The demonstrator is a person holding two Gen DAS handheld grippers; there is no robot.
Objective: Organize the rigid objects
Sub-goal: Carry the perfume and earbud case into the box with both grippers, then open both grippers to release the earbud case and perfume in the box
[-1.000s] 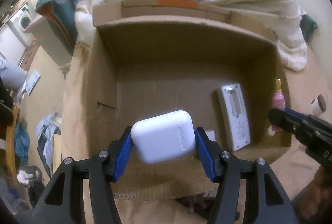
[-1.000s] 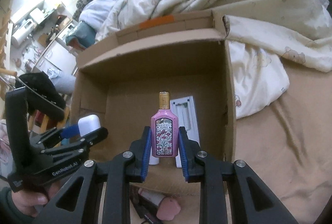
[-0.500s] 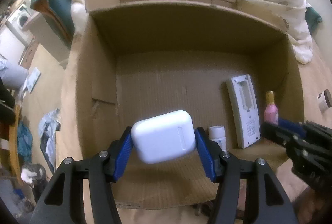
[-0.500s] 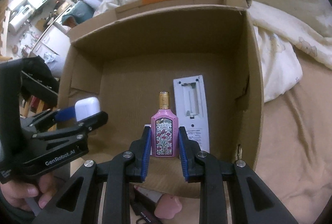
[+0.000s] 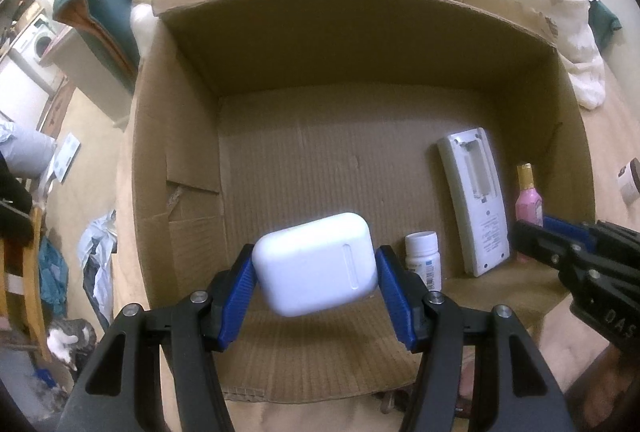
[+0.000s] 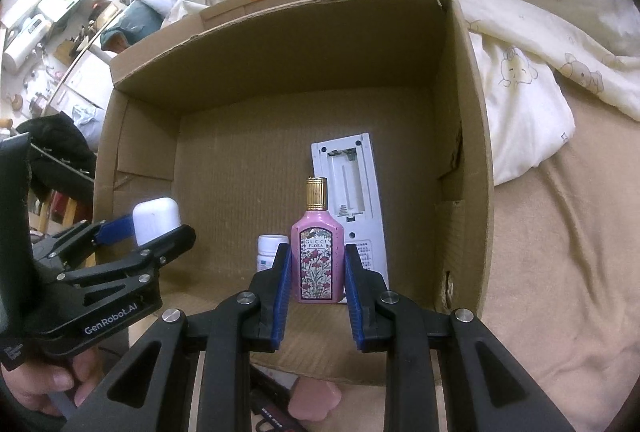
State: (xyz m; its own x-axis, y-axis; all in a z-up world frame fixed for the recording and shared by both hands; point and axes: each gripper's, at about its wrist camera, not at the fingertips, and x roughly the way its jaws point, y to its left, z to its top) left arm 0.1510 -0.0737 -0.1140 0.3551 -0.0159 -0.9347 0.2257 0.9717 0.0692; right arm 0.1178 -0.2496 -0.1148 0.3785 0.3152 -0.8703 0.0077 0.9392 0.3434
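One open cardboard box (image 5: pixel 176 136) with corrugated walls fills the centre of both views. Two things rest on its floor at lower right of the left view: one flat white remote (image 5: pixel 474 200), lying back-up with its battery bay open, and one small white pill bottle (image 5: pixel 422 258) standing upright. The left gripper (image 5: pixel 316 272) clamps one smooth, rounded white earbud case (image 5: pixel 316 268) above the box floor. The right gripper (image 6: pixel 316 272) grips one pink glass perfume bottle (image 6: pixel 317 256), gold-capped and floral-labelled, upright just in front of the remote. One rumpled cream quilt (image 6: pixel 520 44) lies beyond the box.
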